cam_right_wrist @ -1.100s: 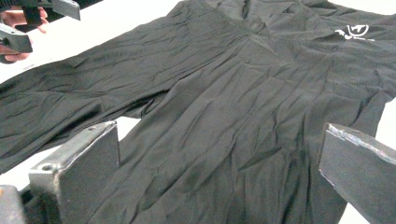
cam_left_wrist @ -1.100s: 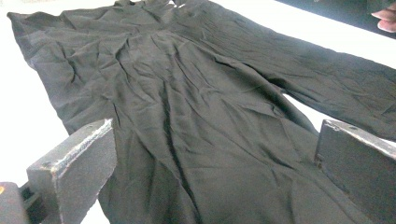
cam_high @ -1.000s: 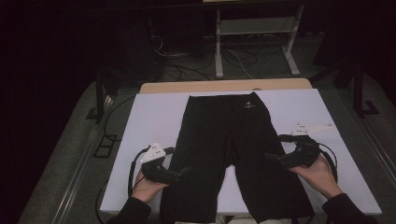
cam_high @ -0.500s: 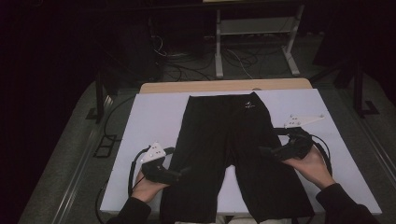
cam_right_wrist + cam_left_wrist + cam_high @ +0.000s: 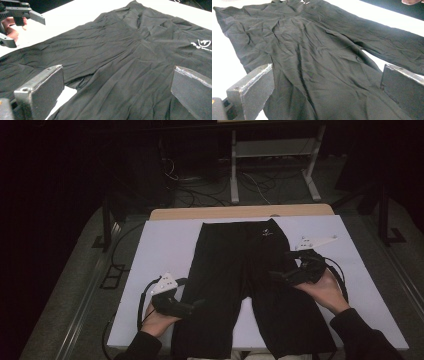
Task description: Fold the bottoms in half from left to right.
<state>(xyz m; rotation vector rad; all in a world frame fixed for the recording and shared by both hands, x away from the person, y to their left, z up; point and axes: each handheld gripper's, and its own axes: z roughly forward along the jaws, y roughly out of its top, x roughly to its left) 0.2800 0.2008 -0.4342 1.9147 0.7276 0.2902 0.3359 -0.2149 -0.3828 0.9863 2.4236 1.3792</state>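
White table [image 5: 165, 250] w/ black shorts [image 5: 235, 270] spread flat across its middle, waistband at the far edge, two legs running toward the near edge and a white gap of table between them. Fabric looks thin, soft, lightly creased, prob. light and limp: it'll sag and bunch when lifted, no stiffness to push against, so a pinch on a single layer may slip. Best holds IMO are hems or the waistband, where cloth is doubled. Left gripper [image 5: 196, 305] sits at the near left, at the outer edge of the left leg, jaws wide apart, nothing in them. Right gripper [image 5: 278, 275] is over the right leg, jaws also apart, empty. Small white logo [image 5: 201, 44] near the waistband, right side.
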